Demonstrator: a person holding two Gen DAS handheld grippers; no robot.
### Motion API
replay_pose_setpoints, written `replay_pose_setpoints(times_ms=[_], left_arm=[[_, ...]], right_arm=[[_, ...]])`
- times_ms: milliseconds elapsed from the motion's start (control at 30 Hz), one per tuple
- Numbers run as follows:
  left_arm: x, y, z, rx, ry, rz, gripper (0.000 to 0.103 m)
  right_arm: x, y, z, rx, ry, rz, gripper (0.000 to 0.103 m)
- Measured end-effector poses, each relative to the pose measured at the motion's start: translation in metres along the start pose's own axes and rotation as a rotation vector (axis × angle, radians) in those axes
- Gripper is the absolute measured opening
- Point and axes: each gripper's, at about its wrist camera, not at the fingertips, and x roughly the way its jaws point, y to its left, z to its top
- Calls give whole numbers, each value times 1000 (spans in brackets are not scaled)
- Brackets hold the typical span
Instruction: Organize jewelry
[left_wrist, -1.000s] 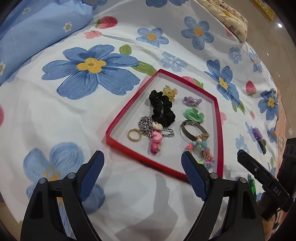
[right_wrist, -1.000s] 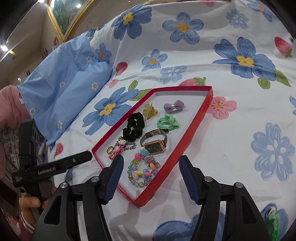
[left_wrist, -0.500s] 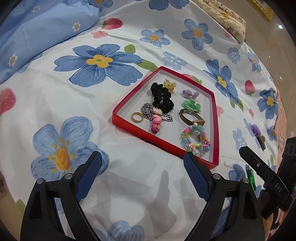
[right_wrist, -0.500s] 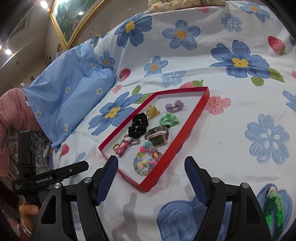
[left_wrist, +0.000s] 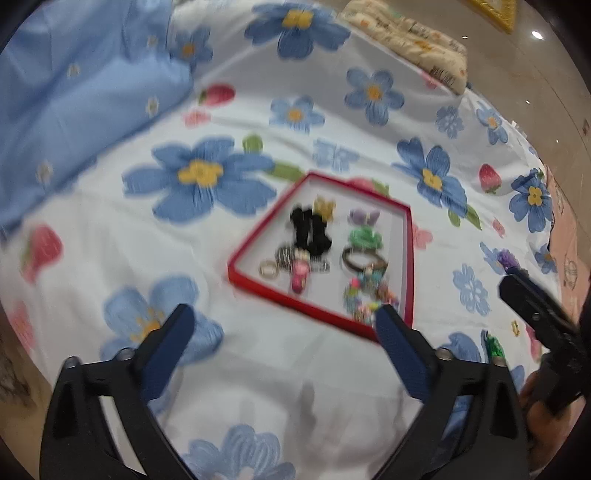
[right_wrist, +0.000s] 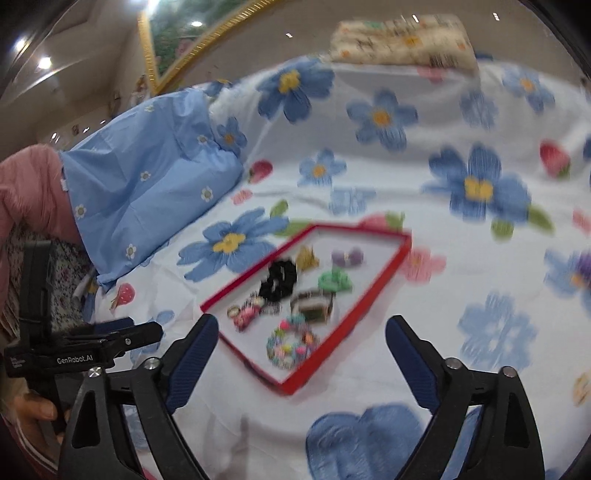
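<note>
A bed in floral sheet (left_wrist: 110, 229) carries a red tray (left_wrist: 408, 266), a blue pillow (right_wrist: 147, 192) and a patterned cushion (right_wrist: 399, 40).

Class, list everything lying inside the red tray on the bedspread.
Inside the red tray: black scrunchie, yellow clip, purple bow, green hair tie, watch, beaded bracelet, ring, pink charm on chain. Blur hides anything underneath.

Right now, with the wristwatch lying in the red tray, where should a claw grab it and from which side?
Take the dark looped band of the gold-cased wristwatch, probably from above. It lies flat among other pieces in the shallow red-rimmed tray, so the tray wall blocks a side approach, and the band arches up clear of the square case.
</note>
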Motion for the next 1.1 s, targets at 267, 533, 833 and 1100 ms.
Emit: replay_pose_setpoints(times_ms=[267,533,833,1100], left_arm=[[6,3,0,29,-23,113,103],[13,-3,-24,67,-11,158,103],[3,-12,-35,111,-78,168,103],[-2,-17,-36,135,-98,187,103]], right_arm=[[-10,7,10,-66,-26,-20,103],[14,1,-26,-27,56,-10,103],[18,2,-48,-40,34,-36,103],[15,1,-51,-56,14,-60,103]])
